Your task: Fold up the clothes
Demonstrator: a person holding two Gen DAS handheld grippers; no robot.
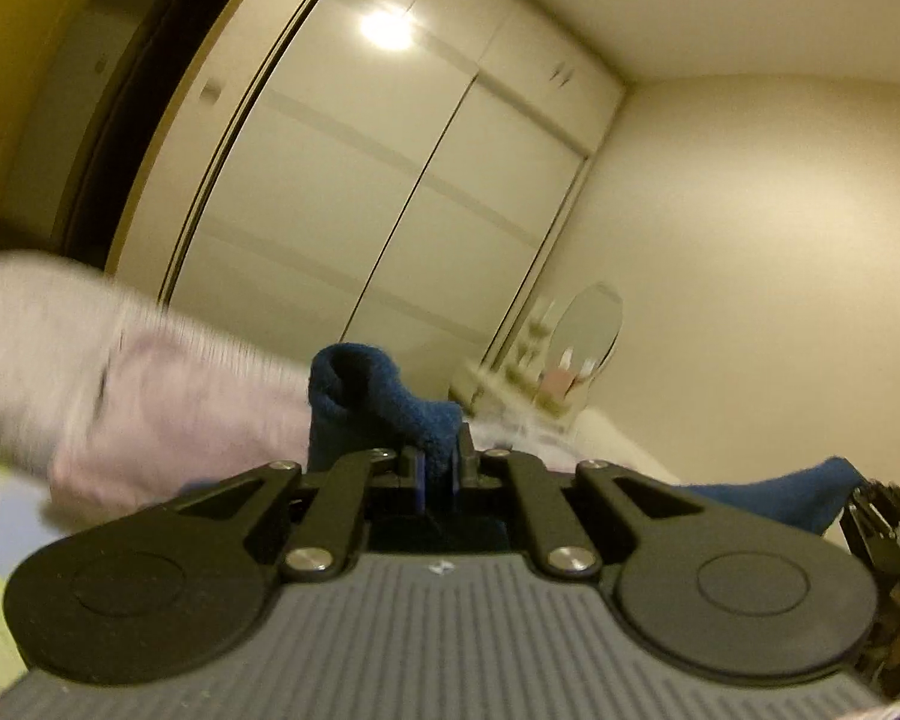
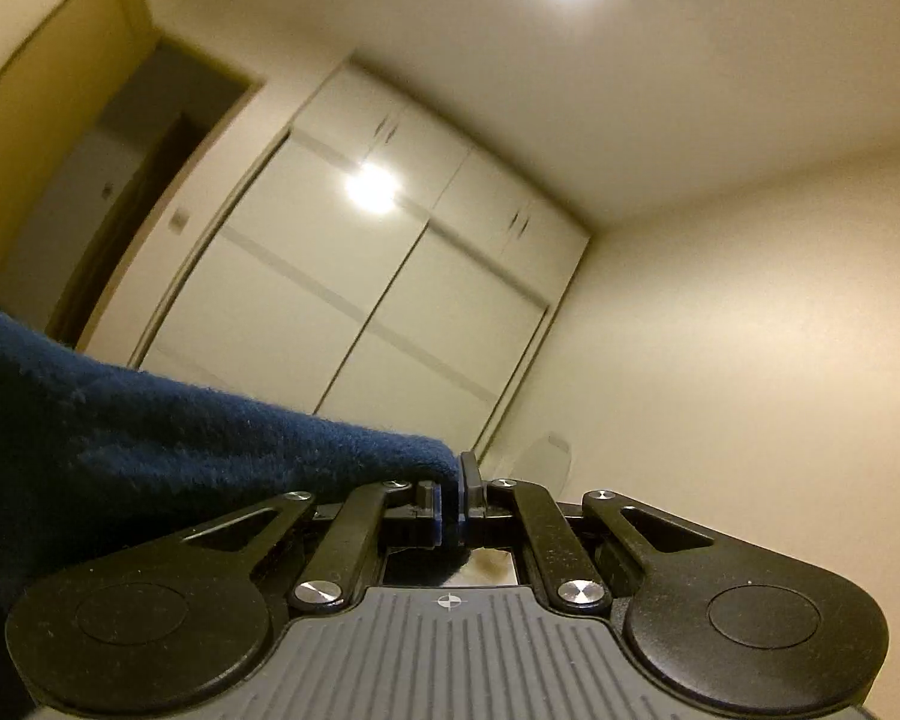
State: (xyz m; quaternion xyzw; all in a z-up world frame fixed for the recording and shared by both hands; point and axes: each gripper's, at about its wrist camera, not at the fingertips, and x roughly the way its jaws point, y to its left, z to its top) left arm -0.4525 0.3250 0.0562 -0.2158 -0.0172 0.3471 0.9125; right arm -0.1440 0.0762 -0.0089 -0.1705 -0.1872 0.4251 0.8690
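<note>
While left gripper [image 1: 437,461] and right gripper [image 2: 450,501] each pinch thin edge of blue cloth [image 2: 180,438], slip risk: shallow bite, weight hanging between.

The towel [image 2: 210,438] is fuzzy, matt navy cloth. The left gripper [image 1: 437,462] and right gripper [image 2: 452,498] are matt black plastic with shiny metal screws. The wardrobe [image 1: 354,180] doors look smooth and glossy.
</note>
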